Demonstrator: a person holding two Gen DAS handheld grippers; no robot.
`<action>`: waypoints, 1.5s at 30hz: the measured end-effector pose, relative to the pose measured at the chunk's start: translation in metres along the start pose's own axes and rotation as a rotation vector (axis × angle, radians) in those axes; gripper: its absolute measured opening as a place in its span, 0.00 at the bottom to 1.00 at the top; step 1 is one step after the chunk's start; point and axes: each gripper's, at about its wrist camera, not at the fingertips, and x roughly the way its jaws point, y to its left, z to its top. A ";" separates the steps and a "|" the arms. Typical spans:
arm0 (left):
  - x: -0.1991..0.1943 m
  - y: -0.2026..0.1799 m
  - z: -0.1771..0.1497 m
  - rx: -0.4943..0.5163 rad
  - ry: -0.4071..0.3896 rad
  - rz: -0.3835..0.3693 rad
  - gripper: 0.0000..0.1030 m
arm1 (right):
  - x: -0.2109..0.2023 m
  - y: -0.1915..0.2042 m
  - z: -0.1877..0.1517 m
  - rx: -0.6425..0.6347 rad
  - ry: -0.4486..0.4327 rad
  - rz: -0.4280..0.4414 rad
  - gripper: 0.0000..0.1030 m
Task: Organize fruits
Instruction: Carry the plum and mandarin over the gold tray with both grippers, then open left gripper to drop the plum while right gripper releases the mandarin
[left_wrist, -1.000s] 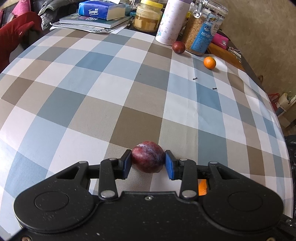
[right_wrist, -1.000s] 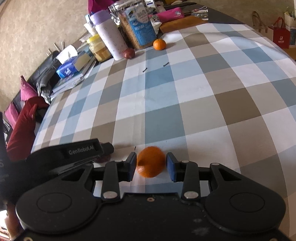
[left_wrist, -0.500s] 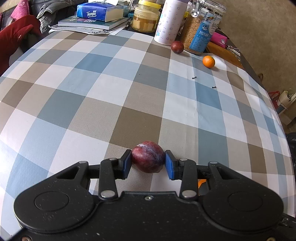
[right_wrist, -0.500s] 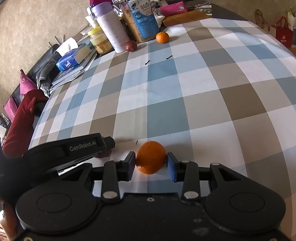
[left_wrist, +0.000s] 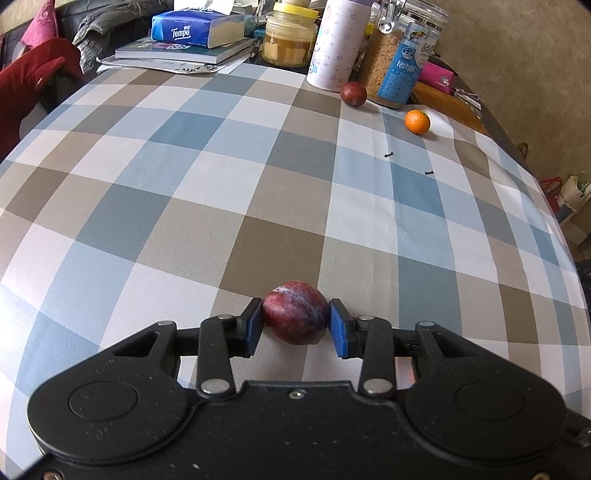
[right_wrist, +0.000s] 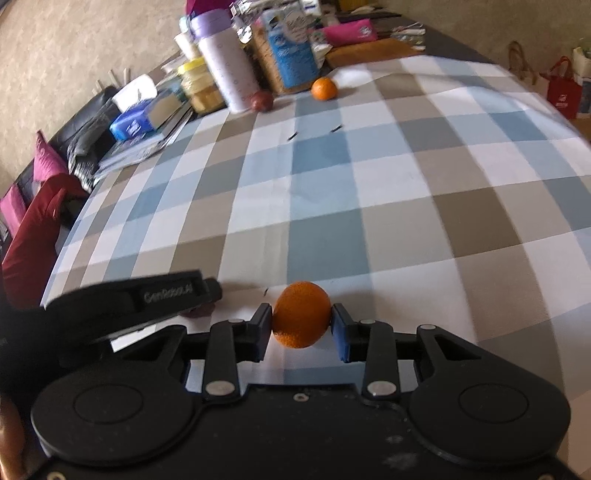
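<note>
A dark red plum (left_wrist: 295, 317) rests on the checked tablecloth (left_wrist: 258, 192), and my left gripper (left_wrist: 295, 319) is shut on it, both blue pads against its sides. In the right wrist view a small orange (right_wrist: 301, 314) sits between the pads of my right gripper (right_wrist: 302, 320). Its jaws are closing and both pads touch the orange. The left gripper's black body (right_wrist: 140, 299) lies just to the left of it. A second plum (left_wrist: 353, 94) and a second orange (left_wrist: 417, 122) lie at the far side of the table.
Along the far edge stand a white bottle (left_wrist: 338, 44), a cereal jar (left_wrist: 399, 62), a yellow-lidded jar (left_wrist: 291, 44) and a tissue pack (left_wrist: 192, 29) on books. A red cushion (left_wrist: 29, 81) lies past the left edge. Bags (right_wrist: 561, 88) stand on the floor to the right.
The right gripper's pads have come in against the orange, where a small gap showed before. The left gripper and its plum have stayed put.
</note>
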 end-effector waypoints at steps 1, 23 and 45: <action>0.000 -0.001 0.001 0.004 0.000 0.011 0.45 | -0.002 -0.002 0.001 0.007 -0.014 -0.009 0.36; -0.102 -0.007 -0.014 0.102 -0.083 0.025 0.45 | -0.097 -0.017 -0.010 0.021 -0.160 0.031 0.36; -0.165 -0.022 -0.133 0.321 0.050 -0.176 0.45 | -0.156 -0.058 -0.099 0.063 -0.101 -0.033 0.36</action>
